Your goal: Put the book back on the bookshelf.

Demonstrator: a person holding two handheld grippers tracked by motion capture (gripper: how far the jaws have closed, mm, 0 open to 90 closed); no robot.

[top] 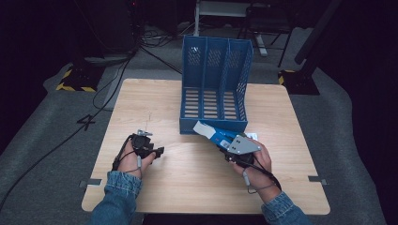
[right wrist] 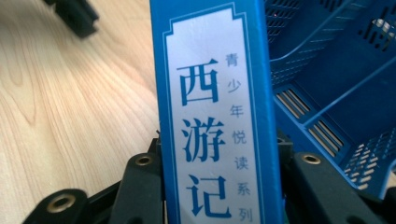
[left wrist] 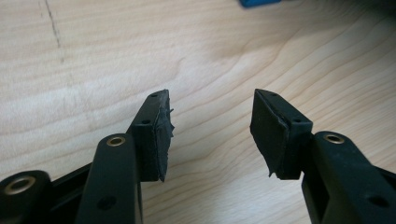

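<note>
The right gripper (top: 224,143) clamps its jaws on a blue book (right wrist: 217,121) just before the file rack (top: 215,84). The left gripper (left wrist: 210,133) hangs empty over the counter (left wrist: 93,70), jaws parted.

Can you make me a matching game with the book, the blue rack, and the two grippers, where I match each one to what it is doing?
Things:
1. book
2. file rack
3. left gripper
4. right gripper

States:
A. stands on the table with its three slots bare
B. jaws apart with nothing between them, over bare wood
C. blue with a pale spine label, clamped between two black jaws
D. shut on the book, in front of the rack

Pairs: 1-C, 2-A, 3-B, 4-D
</note>
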